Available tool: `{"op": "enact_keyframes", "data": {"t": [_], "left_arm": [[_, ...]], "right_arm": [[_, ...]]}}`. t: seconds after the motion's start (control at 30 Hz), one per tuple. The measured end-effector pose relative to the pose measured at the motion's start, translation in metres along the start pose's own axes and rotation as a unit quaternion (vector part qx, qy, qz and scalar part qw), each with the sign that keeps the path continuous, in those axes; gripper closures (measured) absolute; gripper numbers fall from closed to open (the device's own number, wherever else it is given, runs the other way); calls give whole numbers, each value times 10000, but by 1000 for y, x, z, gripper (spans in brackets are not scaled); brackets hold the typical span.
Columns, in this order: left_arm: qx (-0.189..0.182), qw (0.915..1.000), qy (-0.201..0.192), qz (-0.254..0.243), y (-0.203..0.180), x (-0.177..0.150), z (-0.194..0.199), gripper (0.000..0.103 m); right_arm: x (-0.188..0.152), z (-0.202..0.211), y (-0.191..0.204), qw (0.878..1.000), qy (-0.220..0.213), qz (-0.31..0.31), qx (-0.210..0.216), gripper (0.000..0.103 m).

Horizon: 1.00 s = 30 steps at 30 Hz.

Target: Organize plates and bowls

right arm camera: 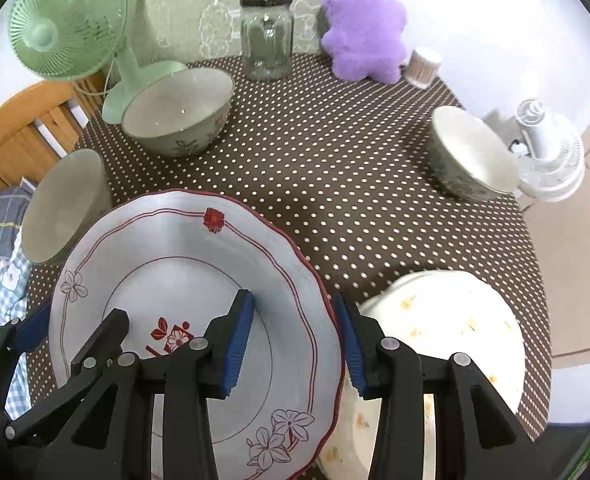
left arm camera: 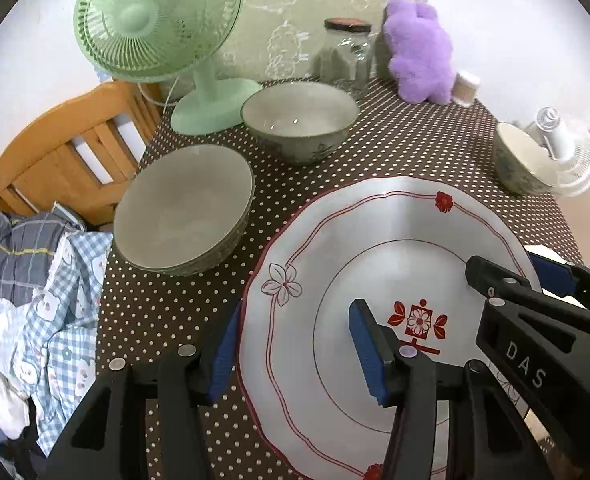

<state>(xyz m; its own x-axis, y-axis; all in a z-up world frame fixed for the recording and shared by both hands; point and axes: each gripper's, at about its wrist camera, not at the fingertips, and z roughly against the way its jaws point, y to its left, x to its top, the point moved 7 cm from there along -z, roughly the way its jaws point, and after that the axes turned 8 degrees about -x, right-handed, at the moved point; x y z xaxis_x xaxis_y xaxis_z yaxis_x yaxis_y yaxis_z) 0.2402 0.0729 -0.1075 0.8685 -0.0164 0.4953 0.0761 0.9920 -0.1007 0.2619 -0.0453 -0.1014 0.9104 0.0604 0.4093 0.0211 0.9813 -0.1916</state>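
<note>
A large white plate with a scalloped red rim and red flower marks is gripped from two opposite edges over a worktop covered in brown cloth with white dots. The left hand-held gripper straddles the plate's left edge, one blue pad above the face and one outside the rim. The right hand-held gripper straddles the right edge in the same way. Both look clamped on the rim, though the lower pads are partly hidden, so actual contact is hard to confirm. Holding it at two opposite edges probably keeps a wide, heavy plate level and steady while it is carried.

The plate faces upward, roughly flat with its far edge tipped slightly up. It is round, so it has no true long axis; the line between the two grips runs left to right.

Just right of it and lower lies a cream plate with yellow spots, a likely place to stack. A stack of shallow green bowls sits to the left, a deeper green bowl behind it, and another bowl far right. A green fan, a glass jar and a purple plush toy stand at the back.
</note>
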Motion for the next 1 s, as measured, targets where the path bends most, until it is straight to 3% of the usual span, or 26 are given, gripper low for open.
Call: {"op": "enact_keyframes", "data": {"t": [0.43, 1.0], "left_arm": [[-112, 9992, -164, -352, -55, -17, 32, 50], [-178, 9996, 184, -156, -155, -52, 7, 49]], "right_arm": [[-36, 38, -57, 9990, -169, -395, -145, 57], [-64, 7, -156, 9995, 114, -176, -218, 57]]}}
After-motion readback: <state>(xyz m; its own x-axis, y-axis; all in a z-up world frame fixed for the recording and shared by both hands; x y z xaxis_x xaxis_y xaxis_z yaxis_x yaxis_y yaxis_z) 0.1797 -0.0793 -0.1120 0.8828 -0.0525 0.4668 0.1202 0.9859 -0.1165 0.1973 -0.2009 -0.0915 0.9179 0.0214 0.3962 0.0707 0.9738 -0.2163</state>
